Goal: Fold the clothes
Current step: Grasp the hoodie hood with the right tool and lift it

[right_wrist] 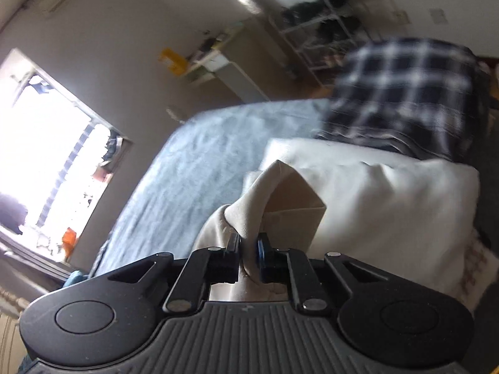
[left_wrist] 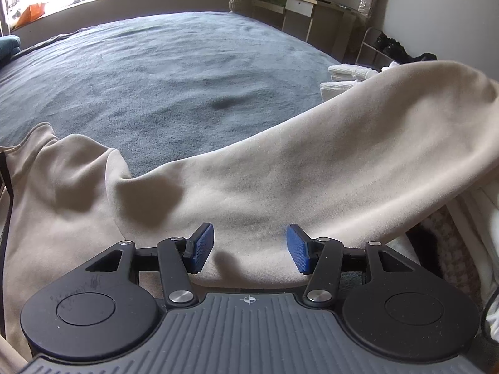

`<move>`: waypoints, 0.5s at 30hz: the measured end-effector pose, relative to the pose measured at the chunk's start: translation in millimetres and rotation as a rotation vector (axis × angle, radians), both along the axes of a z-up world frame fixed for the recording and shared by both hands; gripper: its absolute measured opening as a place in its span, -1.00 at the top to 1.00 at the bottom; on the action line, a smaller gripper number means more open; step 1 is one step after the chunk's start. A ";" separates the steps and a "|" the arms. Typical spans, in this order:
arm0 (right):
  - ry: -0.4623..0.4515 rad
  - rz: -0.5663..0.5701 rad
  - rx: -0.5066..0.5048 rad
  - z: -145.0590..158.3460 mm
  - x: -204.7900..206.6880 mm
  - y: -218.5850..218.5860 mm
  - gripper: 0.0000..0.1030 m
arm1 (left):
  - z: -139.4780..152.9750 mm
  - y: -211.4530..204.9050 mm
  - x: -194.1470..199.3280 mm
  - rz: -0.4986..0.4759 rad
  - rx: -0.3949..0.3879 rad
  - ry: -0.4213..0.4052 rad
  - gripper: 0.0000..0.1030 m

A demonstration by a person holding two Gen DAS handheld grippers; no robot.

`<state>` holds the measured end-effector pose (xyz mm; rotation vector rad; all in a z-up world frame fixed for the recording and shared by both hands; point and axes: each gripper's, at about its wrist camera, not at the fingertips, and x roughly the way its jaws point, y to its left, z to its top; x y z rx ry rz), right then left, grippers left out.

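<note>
Your work surface is a wide bed covered with a blue-grey, short-piled plush blanket point(left_wrist: 162, 71), largely bare across its middle and far side. On its near part lies a beige, soft fleece garment point(left_wrist: 249, 180) with a dark zip along one edge, one sleeve of it raised off the cover toward your right. Toward the right edge rest folded cream-white knitted items point(left_wrist: 346, 76), and the right wrist view shows a folded dark blue-and-white checked cloth point(right_wrist: 402, 93) atop a white folded piece point(right_wrist: 389, 202).
</note>
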<state>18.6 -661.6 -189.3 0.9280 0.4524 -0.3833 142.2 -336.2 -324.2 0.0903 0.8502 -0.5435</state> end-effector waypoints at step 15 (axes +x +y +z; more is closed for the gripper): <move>-0.227 0.573 0.006 38.8 62.0 148.8 0.76 | -0.1 81.6 -8.6 0.170 -0.186 0.126 -0.01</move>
